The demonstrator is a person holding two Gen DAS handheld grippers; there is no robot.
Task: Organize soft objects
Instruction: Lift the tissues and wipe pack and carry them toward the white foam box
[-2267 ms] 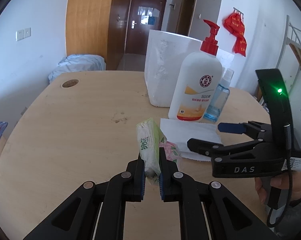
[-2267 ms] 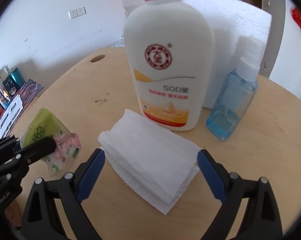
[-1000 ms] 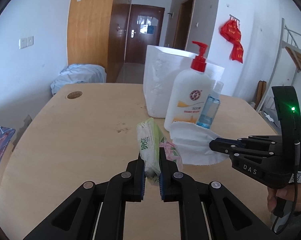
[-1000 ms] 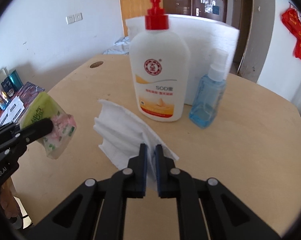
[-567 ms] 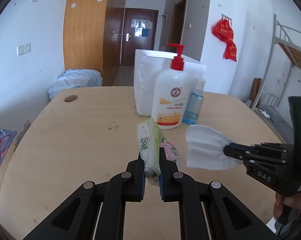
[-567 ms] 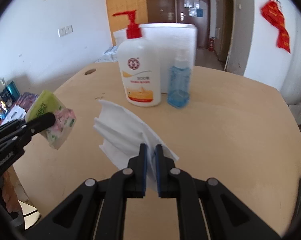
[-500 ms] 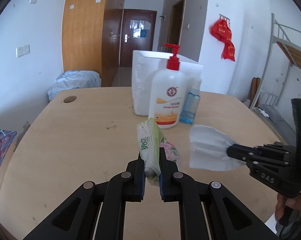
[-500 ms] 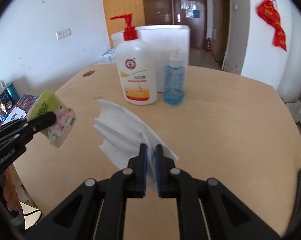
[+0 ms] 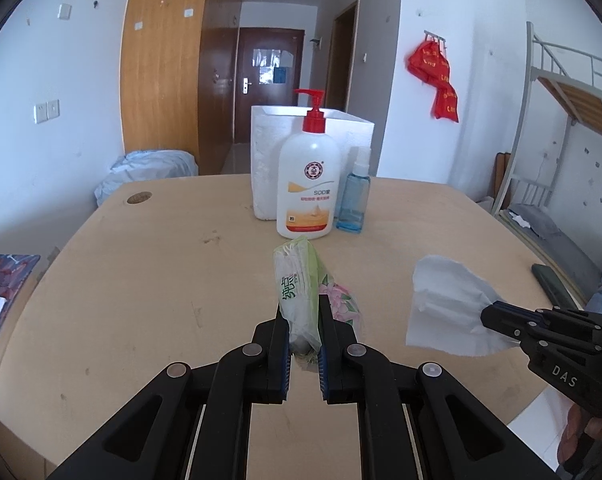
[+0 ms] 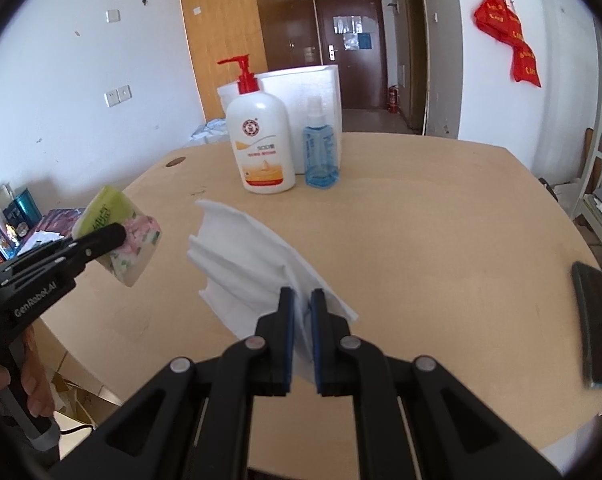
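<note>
My left gripper (image 9: 303, 322) is shut on a green and pink floral tissue pack (image 9: 299, 288), held above the wooden table (image 9: 161, 264). In the right wrist view the same tissue pack (image 10: 119, 232) hangs at the left in the left gripper (image 10: 119, 236). My right gripper (image 10: 301, 300) is shut on a folded white paper towel (image 10: 245, 256), lifted off the table. In the left wrist view that paper towel (image 9: 445, 308) hangs at the right from the right gripper (image 9: 487, 314).
A white lotion pump bottle (image 9: 308, 184) with a red pump, a blue spray bottle (image 9: 353, 200) and a white foam box (image 9: 269, 152) stand at the table's far side. A dark phone (image 10: 595, 324) lies near the right edge. A bunk bed (image 9: 565, 128) stands at the right.
Both grippers have drawn back from the bottles with their loads; the bottles look smaller and farther. The paper towel left the table and now hangs in the air.
</note>
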